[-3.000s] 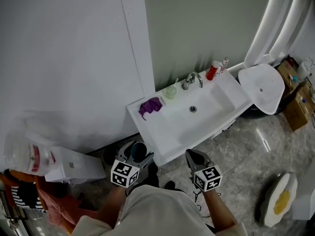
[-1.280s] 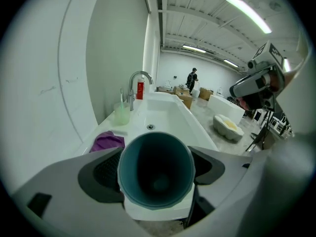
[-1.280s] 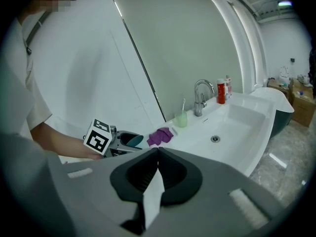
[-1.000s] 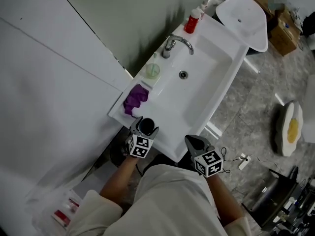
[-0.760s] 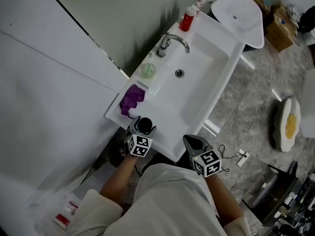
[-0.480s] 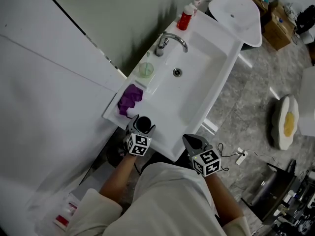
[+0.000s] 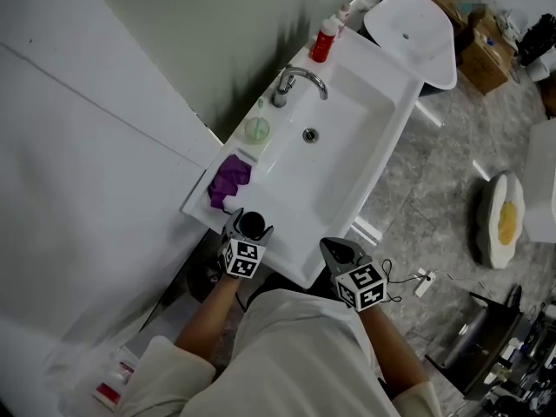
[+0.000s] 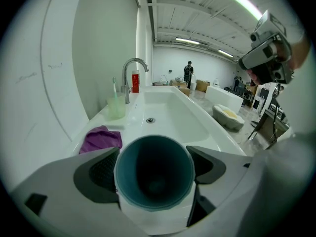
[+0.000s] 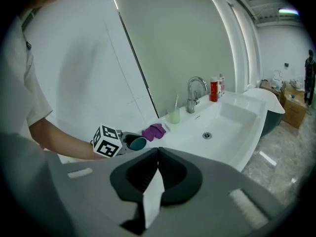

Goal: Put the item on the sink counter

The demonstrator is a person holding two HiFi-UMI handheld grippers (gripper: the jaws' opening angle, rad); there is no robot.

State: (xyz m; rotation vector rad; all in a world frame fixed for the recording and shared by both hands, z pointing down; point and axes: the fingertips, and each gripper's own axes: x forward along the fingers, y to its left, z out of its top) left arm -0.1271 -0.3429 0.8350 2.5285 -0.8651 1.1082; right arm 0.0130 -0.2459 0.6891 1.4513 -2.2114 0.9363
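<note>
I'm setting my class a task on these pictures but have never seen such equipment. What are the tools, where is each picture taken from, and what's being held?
A person holds a two-jawed grabbing tool in each hand. The top-down picture comes from a camera on their head; the other two from cameras riding on each tool. The left gripper is clamped on a teal cup at the near corner of the sink counter. The right gripper has its jaws together. On the counter sit a purple cloth, a green cup and, by the tap, a red bottle.
</note>
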